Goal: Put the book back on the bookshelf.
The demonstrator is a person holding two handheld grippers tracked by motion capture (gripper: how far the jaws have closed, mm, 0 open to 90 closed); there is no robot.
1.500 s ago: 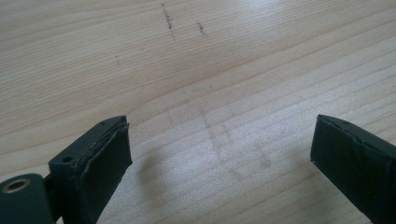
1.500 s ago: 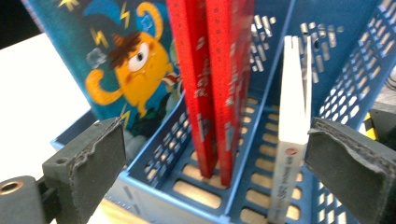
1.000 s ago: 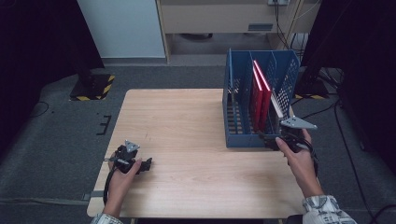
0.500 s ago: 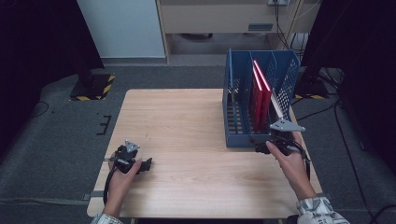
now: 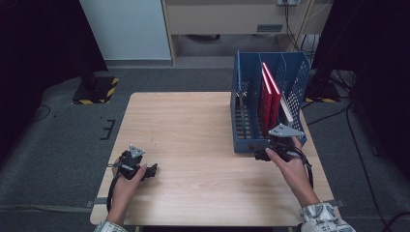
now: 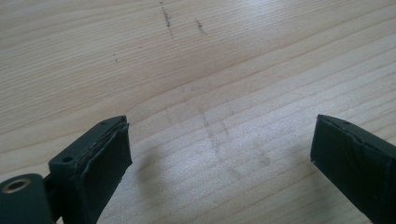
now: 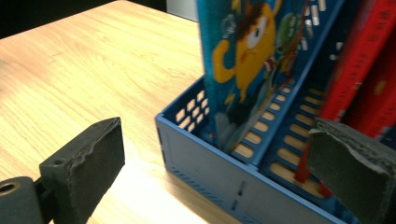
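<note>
One desk (image 5: 193,125) carries a blue file rack (image 5: 241,121) at its right edge, with red books (image 5: 268,99) and a cartoon-covered book (image 7: 238,60) standing in its slots. My right claw (image 7: 219,163) gapes wide at the rack's near corner. My left claw (image 6: 219,154), also wide and empty, rests near the desk's front left corner.

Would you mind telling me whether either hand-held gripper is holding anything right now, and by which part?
Nothing is held. The left hand-held gripper is open over bare table; the right hand-held gripper is open just short of the blue file rack.
</note>
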